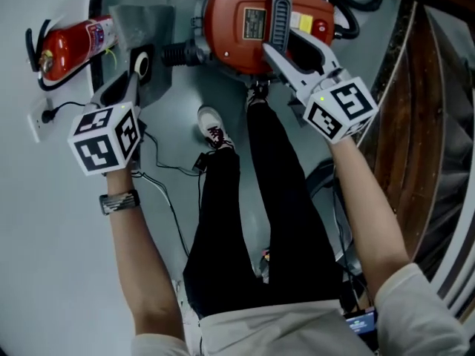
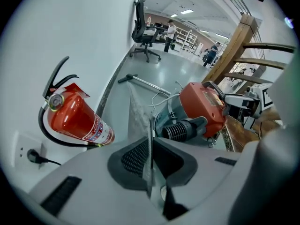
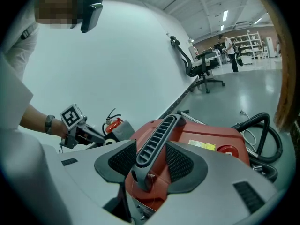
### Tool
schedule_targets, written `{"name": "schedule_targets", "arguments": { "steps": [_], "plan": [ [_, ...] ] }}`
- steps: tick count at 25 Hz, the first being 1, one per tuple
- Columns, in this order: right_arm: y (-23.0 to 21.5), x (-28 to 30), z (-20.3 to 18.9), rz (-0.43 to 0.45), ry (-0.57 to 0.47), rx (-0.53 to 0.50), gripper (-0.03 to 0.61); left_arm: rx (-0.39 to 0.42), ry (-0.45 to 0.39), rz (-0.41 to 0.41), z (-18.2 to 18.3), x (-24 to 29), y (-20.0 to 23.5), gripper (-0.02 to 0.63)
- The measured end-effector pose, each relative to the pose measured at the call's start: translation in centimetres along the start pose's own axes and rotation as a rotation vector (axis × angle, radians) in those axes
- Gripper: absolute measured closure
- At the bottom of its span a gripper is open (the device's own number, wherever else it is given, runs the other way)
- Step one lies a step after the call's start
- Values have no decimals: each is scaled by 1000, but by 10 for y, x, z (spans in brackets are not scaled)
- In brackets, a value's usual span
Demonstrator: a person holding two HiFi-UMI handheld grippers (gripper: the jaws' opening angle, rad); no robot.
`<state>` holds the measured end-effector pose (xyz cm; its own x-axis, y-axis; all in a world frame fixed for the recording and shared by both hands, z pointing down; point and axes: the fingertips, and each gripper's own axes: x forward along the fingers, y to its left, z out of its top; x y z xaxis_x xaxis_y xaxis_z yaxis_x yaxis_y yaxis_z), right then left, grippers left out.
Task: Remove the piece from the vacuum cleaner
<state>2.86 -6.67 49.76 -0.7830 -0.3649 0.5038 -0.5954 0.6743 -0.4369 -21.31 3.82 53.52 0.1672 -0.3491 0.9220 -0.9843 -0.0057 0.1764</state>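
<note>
**Piece gripped at the left, vacuum pinned at the right**

The right tool point(image 3: 151, 159) is clenched on the handle point(image 3: 157, 135) of the red vacuum point(image 1: 237, 21), its pads pressing either side of the grip. This looks like a bracing hold, meant to keep the body from sliding on the floor point(image 1: 44, 273) while the other hand pulls.

The left tool point(image 2: 151, 154) is clenched on the piece point(image 2: 137, 114), a flat grey part held edge-on between the pads. It is pinched at one end, so most of it sticks out past the fingertips. Holding it that way probably lets it be drawn straight off without twisting.

The piece sits at the vacuum's left end, just beside the black ribbed neck point(image 2: 180, 131). Whether they touch cannot be told, though it appears to be off the neck. It hangs above the floor, near the fire extinguisher point(image 1: 70, 43) by the wall.
</note>
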Motion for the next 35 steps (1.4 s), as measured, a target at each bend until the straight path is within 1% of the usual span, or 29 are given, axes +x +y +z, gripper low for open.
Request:
{"name": "schedule_targets", "arguments": {
  "steps": [4, 9, 13, 16, 20, 24, 27, 28, 30, 35],
  "plan": [
    [-2, -1, -1, -31, 20, 10, 377, 38, -36, 12, 5, -26, 0, 580],
    [-4, -10, -3, -50, 92, -12, 377, 56, -71, 3, 11, -55, -6, 580],
    [-2, -23, 5, -88, 101, -19, 377, 79, -101, -8, 22, -74, -10, 580],
    [10, -34, 14, -102, 111, -33, 377, 103, -116, -13, 31, -89, -10, 580],
    [36, -47, 39, -81, 103, -67, 377, 126, -140, -17, 44, -116, -13, 580],
    [63, -58, 70, -63, 95, -145, 379, 137, -164, -23, 53, -149, -18, 580],
    [81, -70, 99, -62, 65, -193, 385, 157, -181, -25, 61, -173, -25, 580],
    [86, -76, 110, -65, 49, -204, 400, 161, -188, -24, 64, -181, -27, 580],
    [96, -89, 132, -78, 17, -227, 460, 167, -204, -25, 70, -196, -32, 580],
    [131, -126, 176, -85, -19, -282, 509, 148, -254, -34, 83, -242, -44, 580]
  ]
}}
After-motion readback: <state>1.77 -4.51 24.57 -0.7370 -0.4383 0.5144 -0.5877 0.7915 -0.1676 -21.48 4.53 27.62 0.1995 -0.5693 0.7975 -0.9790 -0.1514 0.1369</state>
